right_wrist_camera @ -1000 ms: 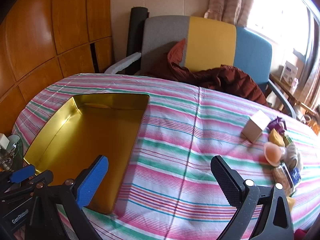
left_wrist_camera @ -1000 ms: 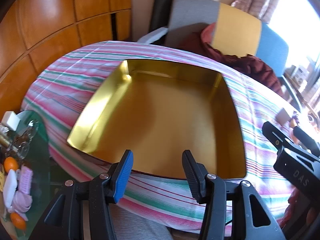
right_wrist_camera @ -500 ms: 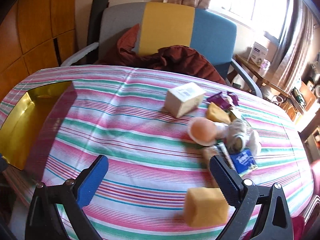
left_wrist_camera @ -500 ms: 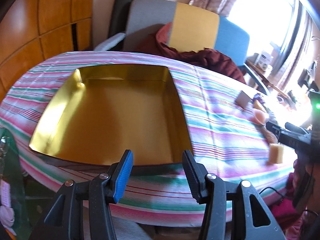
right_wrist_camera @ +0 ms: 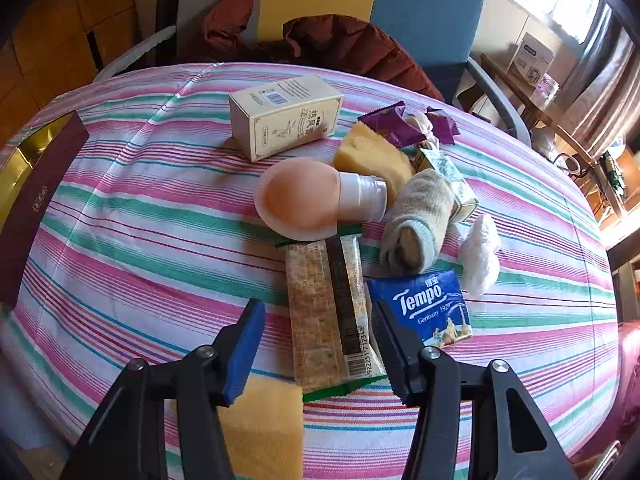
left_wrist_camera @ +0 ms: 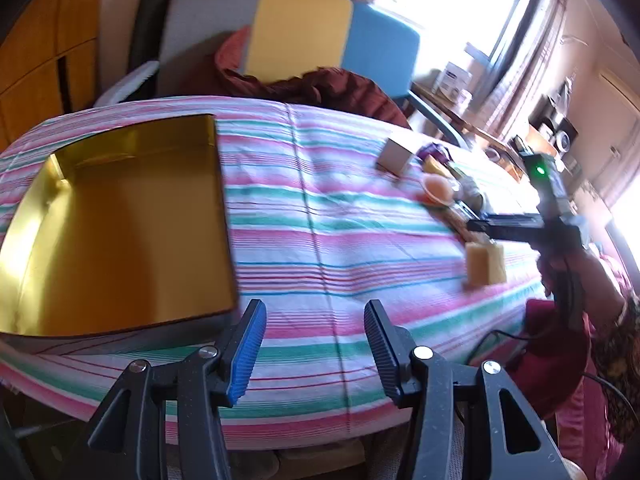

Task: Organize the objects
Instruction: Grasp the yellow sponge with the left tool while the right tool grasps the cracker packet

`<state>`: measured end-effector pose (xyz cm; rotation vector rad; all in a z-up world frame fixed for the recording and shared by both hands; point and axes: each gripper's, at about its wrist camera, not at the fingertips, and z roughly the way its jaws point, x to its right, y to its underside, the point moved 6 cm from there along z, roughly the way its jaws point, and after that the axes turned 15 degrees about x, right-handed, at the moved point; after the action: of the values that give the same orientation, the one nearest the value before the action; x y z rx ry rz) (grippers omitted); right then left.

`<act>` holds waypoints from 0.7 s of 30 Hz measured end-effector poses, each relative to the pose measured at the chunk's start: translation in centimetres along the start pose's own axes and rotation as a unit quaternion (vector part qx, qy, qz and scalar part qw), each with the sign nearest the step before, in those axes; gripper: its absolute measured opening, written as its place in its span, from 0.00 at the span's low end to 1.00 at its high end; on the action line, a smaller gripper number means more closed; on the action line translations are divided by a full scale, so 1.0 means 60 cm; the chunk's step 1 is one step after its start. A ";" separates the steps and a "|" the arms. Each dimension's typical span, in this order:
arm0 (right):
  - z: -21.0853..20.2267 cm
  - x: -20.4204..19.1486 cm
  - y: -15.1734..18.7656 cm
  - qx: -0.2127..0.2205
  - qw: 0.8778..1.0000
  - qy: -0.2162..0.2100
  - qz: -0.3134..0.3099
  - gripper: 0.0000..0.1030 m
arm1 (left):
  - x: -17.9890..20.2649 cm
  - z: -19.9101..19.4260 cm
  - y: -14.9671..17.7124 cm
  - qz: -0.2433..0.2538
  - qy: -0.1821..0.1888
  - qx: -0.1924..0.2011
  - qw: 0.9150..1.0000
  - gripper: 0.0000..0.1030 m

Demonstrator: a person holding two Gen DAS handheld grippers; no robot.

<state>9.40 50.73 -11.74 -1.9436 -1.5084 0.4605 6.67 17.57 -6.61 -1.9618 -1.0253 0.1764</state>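
From my remote station I find the desk (left_wrist_camera: 340, 240) covered in a cloth striped pink, green and white, creased down the middle. Behind its far edge stands a chair (left_wrist_camera: 304, 28) with grey, yellow and blue panels, a dark red garment (right_wrist_camera: 352, 48) heaped on the seat. Wooden panelling lines the wall beyond the far left corner; a bright window with curtains fills the far right.

The gold-lined tin (left_wrist_camera: 116, 224) sits open at the left edge — nothing visible inside. The loose items cluster toward the right edge: a cream carton (right_wrist_camera: 284, 116), a peach-coloured bulb-shaped item (right_wrist_camera: 304, 200), a rolled sock (right_wrist_camera: 420, 220), a Tempo tissue pack (right_wrist_camera: 424, 308), a long snack bar (right_wrist_camera: 332, 312) and a yellow sponge (right_wrist_camera: 264, 432) nearest the front edge.

The left gripper (left_wrist_camera: 312, 348) hangs over the front edge, jaws apart, holding nothing. The right gripper (right_wrist_camera: 316, 352) has its jaws closing — the snack bar lies between them, pads not yet pressing.
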 end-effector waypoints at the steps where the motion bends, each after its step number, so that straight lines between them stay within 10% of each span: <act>1: 0.008 0.000 0.003 -0.005 1.000 -0.002 -0.004 0.51 | 0.011 0.007 0.002 0.007 0.010 -0.008 1.000 0.50; 21: 0.031 0.013 0.020 -0.019 0.991 -0.088 0.100 0.35 | 0.222 0.143 0.005 0.093 0.133 -0.071 0.984 0.50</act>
<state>9.35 51.80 -13.82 -2.1426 -1.4433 0.7106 11.33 32.58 -8.54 -2.1420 -0.6967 -0.0565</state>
